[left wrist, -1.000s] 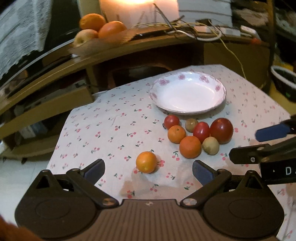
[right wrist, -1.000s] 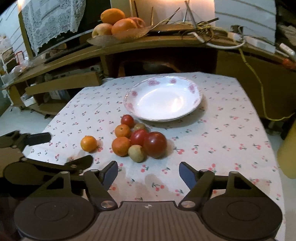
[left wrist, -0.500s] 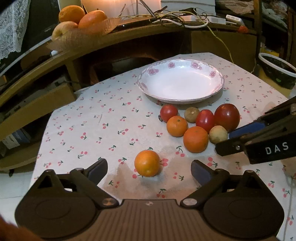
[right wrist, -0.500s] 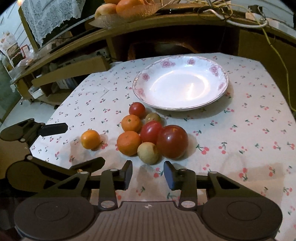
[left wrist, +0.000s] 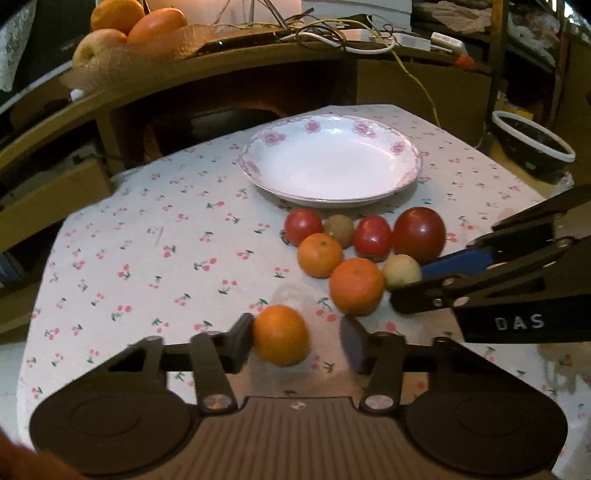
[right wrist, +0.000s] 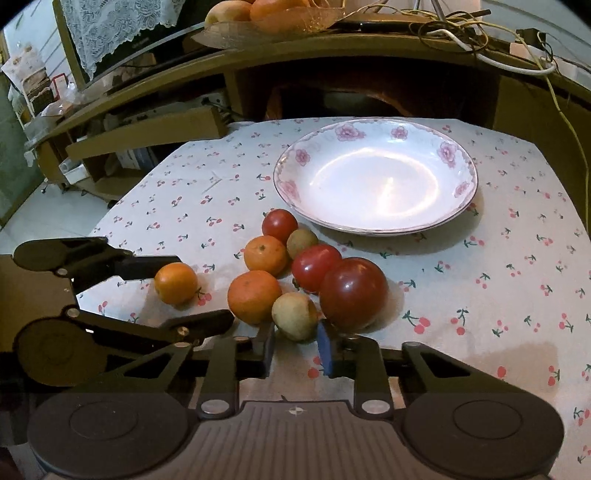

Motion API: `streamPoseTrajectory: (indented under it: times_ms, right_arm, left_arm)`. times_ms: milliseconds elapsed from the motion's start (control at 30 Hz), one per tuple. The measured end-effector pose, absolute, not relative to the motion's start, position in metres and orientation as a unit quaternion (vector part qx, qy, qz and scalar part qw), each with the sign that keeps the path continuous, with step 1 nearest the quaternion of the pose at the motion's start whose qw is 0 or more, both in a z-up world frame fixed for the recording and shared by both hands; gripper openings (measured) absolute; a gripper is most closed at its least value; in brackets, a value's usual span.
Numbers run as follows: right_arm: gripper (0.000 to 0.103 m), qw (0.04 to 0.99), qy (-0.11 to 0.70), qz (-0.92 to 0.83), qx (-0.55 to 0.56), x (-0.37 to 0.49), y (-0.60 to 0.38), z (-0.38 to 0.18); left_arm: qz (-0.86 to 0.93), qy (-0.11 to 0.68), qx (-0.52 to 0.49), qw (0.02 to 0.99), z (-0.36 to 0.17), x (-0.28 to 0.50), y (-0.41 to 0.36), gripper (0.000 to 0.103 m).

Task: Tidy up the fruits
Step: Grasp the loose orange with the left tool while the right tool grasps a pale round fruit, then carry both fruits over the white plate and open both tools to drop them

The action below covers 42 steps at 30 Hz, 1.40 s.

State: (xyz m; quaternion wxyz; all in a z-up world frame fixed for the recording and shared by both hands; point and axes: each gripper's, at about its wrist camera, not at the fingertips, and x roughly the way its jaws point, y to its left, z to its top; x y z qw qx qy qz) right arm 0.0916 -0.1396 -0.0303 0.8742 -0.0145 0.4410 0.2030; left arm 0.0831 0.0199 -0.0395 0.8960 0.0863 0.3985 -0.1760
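A white plate [left wrist: 406,177] with pink flowers sits empty at the back of the cherry-print tablecloth [left wrist: 147,258]; it also shows in the right wrist view [right wrist: 288,184]. Before it lies a cluster of tomatoes, oranges and small brownish fruits. A lone small orange [left wrist: 280,339] lies between the fingers of my left gripper [left wrist: 295,345], which is part-closed around it; the left finger touches it, a gap remains on the right. My right gripper [right wrist: 295,345] is narrowed around a small yellow-brown fruit [right wrist: 293,319], with its pads at the fruit's near sides. The big tomato [right wrist: 352,293] stands just right of it.
A wooden shelf [left wrist: 221,74] runs behind the table with a fruit bowl [left wrist: 122,33] and cables on it. A dark bowl [left wrist: 532,144] stands off the table at the far right. The table's edge drops to the floor on the left.
Both grippers have moved forward and narrowed. The left now brackets the lone orange; the right now brackets the small yellow-brown fruit.
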Motion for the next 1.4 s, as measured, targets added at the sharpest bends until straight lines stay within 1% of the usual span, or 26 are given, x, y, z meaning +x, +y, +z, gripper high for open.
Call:
streamPoseTrajectory:
  times_ms: [133,400,500,567,633,833,967,1100,1400]
  right_arm:
    - [0.024,0.873,0.441,0.209,-0.016,0.09,-0.138,-0.03]
    - [0.024,0.872,0.434,0.224,-0.022,0.083,-0.137,-0.026]
    - [0.027,0.873,0.434,0.22,-0.021,0.086,-0.138,-0.028]
    - [0.031,0.874,0.434,0.218,-0.016,0.087,-0.138,-0.029]
    - [0.032,0.875,0.431,0.221,-0.019,0.087,-0.137,-0.031]
    - [0.03,0.873,0.436,0.218,-0.019,0.088,-0.136,-0.03]
    - [0.029,0.87,0.44,0.221,-0.032,0.083,-0.133,-0.028]
    - [0.029,0.869,0.438,0.228,-0.027,0.079,-0.137,-0.021]
    - [0.029,0.885,0.415,0.213,0.004,0.084,-0.155,0.001]
  left_arm:
    - [-0.18,0.403,0.085,0.893,-0.038,0.078,0.02,0.047]
    - [-0.185,0.401,0.089,0.893,-0.038,0.074,0.017,0.046]
    - [-0.186,0.4,0.091,0.893,-0.038,0.074,0.016,0.046]
    - [-0.186,0.398,0.094,0.893,-0.038,0.076,0.014,0.046]
    - [-0.185,0.398,0.095,0.894,-0.039,0.078,0.014,0.047]
    - [-0.18,0.4,0.098,0.893,-0.038,0.075,0.013,0.046]
    - [-0.179,0.409,0.103,0.889,-0.035,0.075,0.011,0.036]
    - [-0.185,0.415,0.097,0.886,-0.032,0.074,0.009,0.036]
    - [-0.196,0.393,0.091,0.894,-0.009,0.087,-0.011,0.036]
